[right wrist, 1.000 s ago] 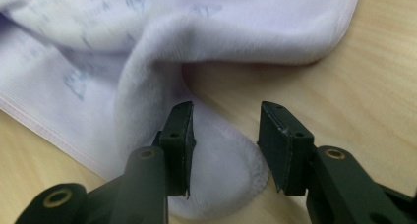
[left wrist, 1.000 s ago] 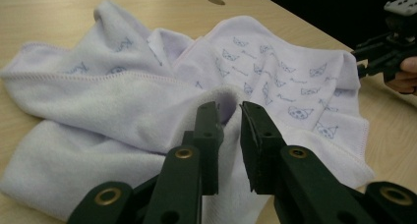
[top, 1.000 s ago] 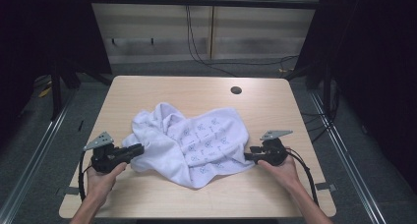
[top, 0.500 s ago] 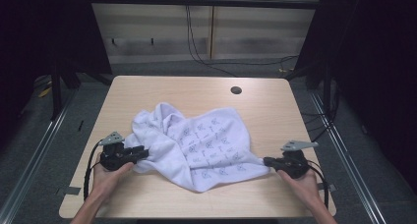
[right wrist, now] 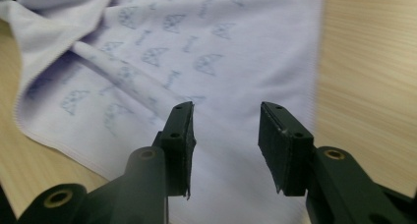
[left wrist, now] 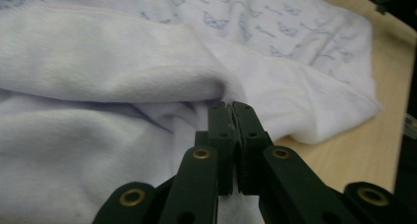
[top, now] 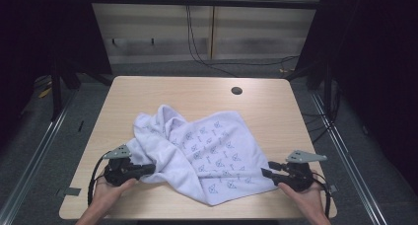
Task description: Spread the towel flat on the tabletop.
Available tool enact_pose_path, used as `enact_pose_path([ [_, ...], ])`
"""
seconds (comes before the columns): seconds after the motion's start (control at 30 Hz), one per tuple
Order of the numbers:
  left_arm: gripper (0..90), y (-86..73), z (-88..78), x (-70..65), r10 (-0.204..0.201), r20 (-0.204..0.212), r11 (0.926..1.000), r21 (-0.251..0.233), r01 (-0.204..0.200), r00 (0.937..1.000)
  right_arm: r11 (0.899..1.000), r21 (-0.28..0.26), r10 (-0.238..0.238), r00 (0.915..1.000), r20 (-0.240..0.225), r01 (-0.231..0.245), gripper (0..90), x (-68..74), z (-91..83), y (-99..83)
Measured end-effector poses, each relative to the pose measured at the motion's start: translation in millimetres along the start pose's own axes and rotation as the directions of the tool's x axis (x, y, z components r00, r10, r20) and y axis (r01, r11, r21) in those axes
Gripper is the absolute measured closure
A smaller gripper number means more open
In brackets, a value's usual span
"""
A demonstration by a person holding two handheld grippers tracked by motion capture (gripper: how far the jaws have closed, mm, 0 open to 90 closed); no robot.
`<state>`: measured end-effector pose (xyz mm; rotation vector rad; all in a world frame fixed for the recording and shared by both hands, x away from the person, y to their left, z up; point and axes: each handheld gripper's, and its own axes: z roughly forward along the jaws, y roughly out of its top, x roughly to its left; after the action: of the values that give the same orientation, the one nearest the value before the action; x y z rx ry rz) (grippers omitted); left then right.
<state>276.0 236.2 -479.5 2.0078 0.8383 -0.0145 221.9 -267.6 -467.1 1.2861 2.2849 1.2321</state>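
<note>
Left gripper (left wrist: pixel 231 108) clenched, apparently pinching the white towel (top: pixel 207 151), having just closed. Right gripper (right wrist: pixel 226 130) released over its edge, having just opened.

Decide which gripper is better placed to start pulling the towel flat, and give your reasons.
The left gripper: its jaws are shut on a fold of the towel. The right gripper has open jaws with cloth between them, so it must close first.
</note>
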Motion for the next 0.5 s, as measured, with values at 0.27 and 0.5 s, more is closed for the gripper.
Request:
enact_pose_path([
  [0.27, 86.9, 5.0, 2.3, -6.3, 0.014, 0.038, 0.9993, -0.036, -0.013, 0.9992, 0.992, 0.072, -0.095, 0.982, -0.163, 0.108, 52.1, 44.2, 59.6, 15.8],
  [0.5, 78.7, 13.1, -4.9, 19.0, -0.038, -0.025, 0.9939, -0.104, 0.035, 0.999, 0.991, 0.056, -0.101, 0.9575, -0.27, 0.12, 49.8, 61.5, 96.2, 41.8],
])
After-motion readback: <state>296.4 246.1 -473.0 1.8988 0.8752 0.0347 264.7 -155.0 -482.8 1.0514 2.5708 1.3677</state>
